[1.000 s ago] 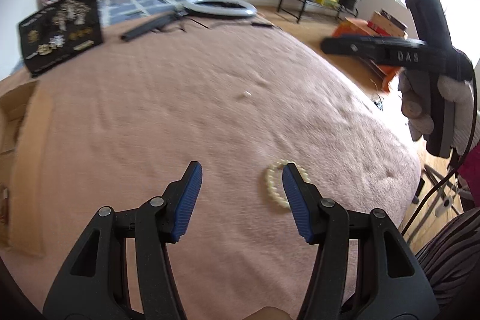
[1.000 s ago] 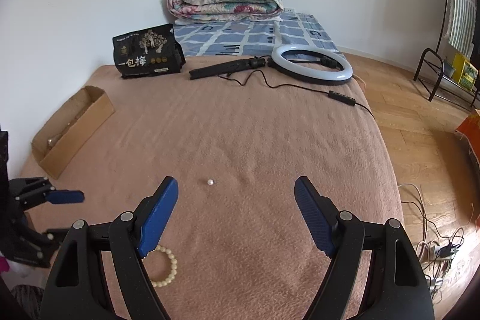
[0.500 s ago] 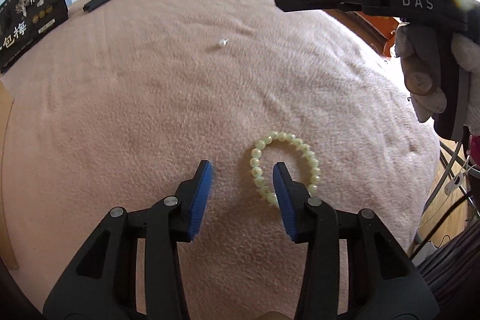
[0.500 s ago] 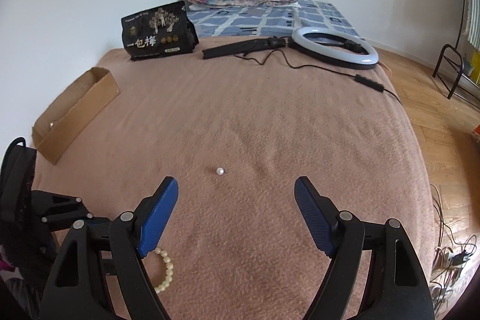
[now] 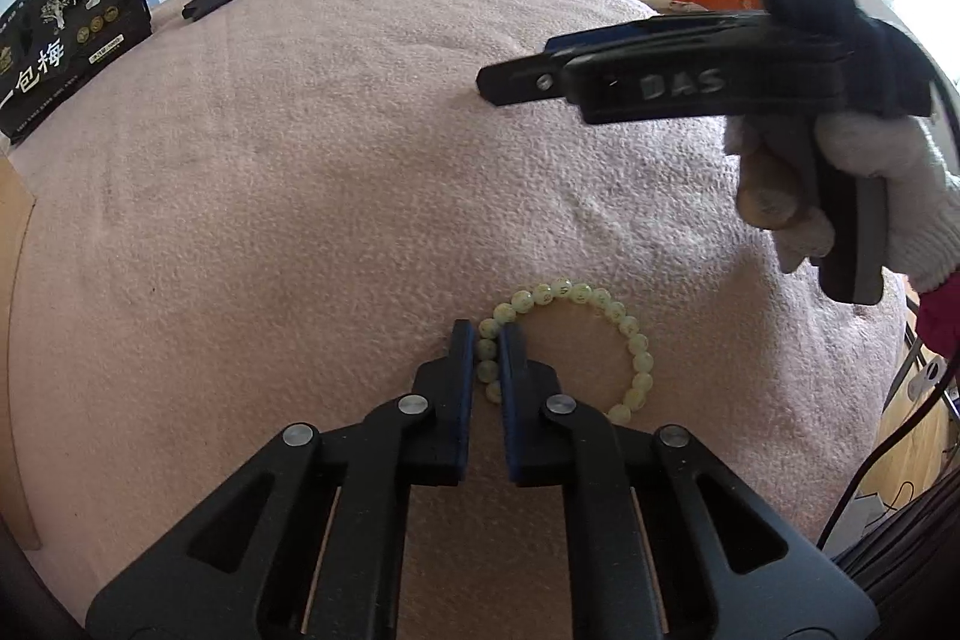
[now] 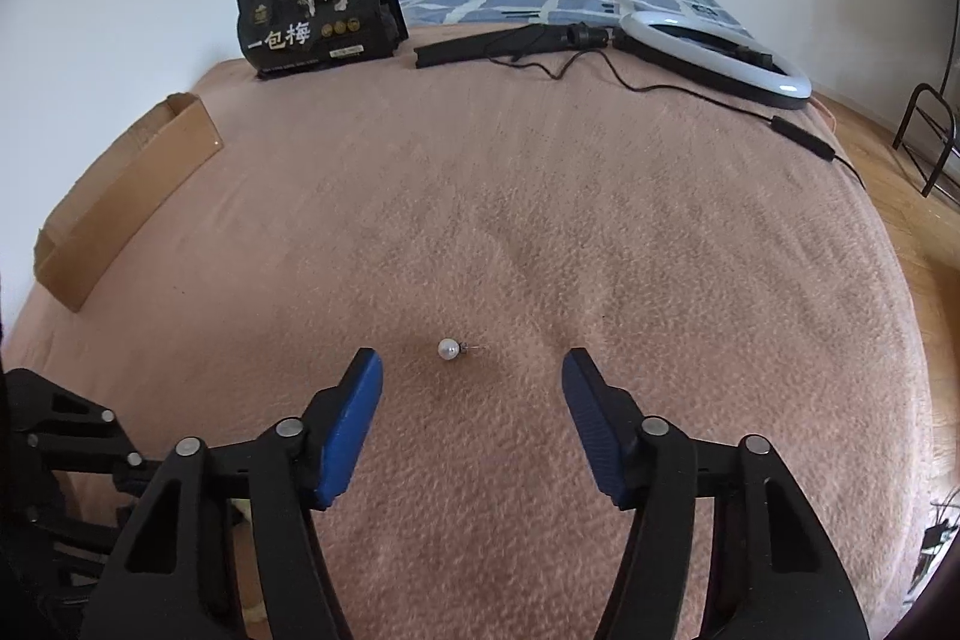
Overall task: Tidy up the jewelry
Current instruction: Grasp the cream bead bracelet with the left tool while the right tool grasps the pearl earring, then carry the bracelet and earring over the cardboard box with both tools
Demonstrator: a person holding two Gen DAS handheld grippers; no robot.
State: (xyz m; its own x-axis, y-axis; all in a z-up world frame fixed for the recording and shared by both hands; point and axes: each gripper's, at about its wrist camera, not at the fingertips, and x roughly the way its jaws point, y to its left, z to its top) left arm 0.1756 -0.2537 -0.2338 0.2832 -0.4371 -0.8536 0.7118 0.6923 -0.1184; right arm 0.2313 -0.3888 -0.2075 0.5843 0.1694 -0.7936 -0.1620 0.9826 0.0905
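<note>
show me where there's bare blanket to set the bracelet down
Widest bare stretch: the blanket between the cardboard box, the pearl earring and the ring light's cable. The far edge is crowded by the black pouch, the ring light and its folded stand.

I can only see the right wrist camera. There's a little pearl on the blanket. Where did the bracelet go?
Observer: The bead bracelet lies on the pink blanket, and the left tongs are shut on one side of it.
Child: Is it lifted up?
Observer: No, its loop lies flat on the blanket.
Child: Who holds my tongs?
Observer: A hand in a white glove grips the right tongs' handle.
</note>
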